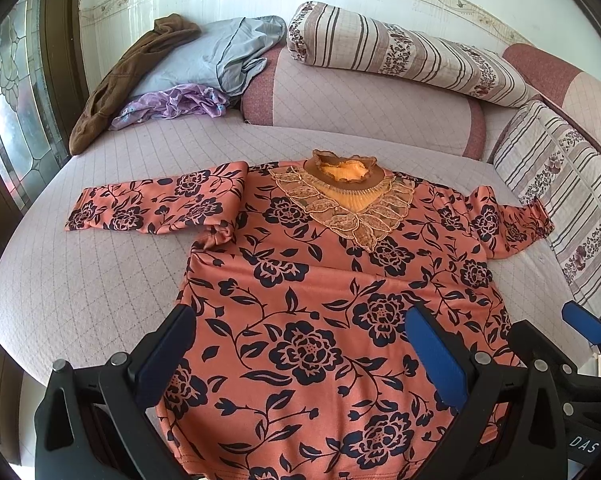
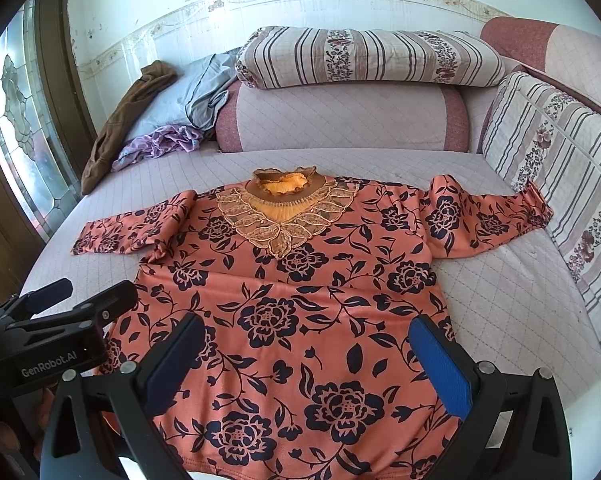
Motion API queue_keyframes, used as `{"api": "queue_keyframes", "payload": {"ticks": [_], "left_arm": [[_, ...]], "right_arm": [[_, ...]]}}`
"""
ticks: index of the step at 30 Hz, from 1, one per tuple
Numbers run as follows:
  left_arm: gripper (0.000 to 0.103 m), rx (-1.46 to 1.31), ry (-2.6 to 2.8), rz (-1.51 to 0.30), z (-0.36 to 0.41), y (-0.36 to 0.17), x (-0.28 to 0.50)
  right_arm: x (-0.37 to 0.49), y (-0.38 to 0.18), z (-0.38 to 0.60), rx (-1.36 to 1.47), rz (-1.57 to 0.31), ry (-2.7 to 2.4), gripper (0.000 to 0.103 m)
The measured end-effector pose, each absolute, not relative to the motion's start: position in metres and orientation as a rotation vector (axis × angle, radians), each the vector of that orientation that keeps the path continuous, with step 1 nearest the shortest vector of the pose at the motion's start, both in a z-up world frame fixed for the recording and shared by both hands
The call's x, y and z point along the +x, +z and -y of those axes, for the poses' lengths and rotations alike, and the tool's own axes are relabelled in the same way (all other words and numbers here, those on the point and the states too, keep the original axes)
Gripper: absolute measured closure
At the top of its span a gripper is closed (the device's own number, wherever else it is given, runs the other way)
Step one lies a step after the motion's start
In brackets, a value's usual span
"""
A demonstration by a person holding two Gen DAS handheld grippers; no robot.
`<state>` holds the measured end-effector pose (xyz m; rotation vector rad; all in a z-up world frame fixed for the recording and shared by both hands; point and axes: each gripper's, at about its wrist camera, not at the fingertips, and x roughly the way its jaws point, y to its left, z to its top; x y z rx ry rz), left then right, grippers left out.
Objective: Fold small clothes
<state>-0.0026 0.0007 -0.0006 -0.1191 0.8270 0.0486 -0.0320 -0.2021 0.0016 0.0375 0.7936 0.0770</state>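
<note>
Hovering over the floral top [image 1: 320,304], left tool [image 1: 300,328] and right tool [image 2: 312,340], both wide open, empty.

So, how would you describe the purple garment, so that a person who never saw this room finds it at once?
Look at the far left corner of the quilted sofa seat, beside the window. There lies a heap of three clothes: the purple garment is the small crumpled one in front, shiny, below the grey-blue garment and right of the long brown garment.
</note>
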Motion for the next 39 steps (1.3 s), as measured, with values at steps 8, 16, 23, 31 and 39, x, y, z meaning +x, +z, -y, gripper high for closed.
{"api": "queue_keyframes", "payload": {"ticks": [8,16,23,31,39], "left_arm": [[0.0,-0.122,0.048,-0.814,-0.002,-0.001,-0.002],[0.0,-0.122,0.046,-0.804,-0.002,-0.002,-0.002],[0.0,-0.136,0.11,-0.937,-0.024,-0.048,0.014],[0.0,-0.075,0.177,-1.077,-0.033,-0.111,0.034],[0.0,-0.045,0.159,-1.115,-0.027,-0.136,0.053]], "right_arm": [[-0.032,0.001,0.202,0.036,-0.794,0.077,0.0],[-0.032,0.001,0.2,0.03,-0.791,0.074,0.0],[-0.022,-0.017,0.243,0.183,-0.823,0.108,0.0],[0.013,-0.08,0.464,0.846,-0.815,-0.14,0.005],[0.084,-0.133,0.612,1.155,-0.717,-0.33,0.027]]}}
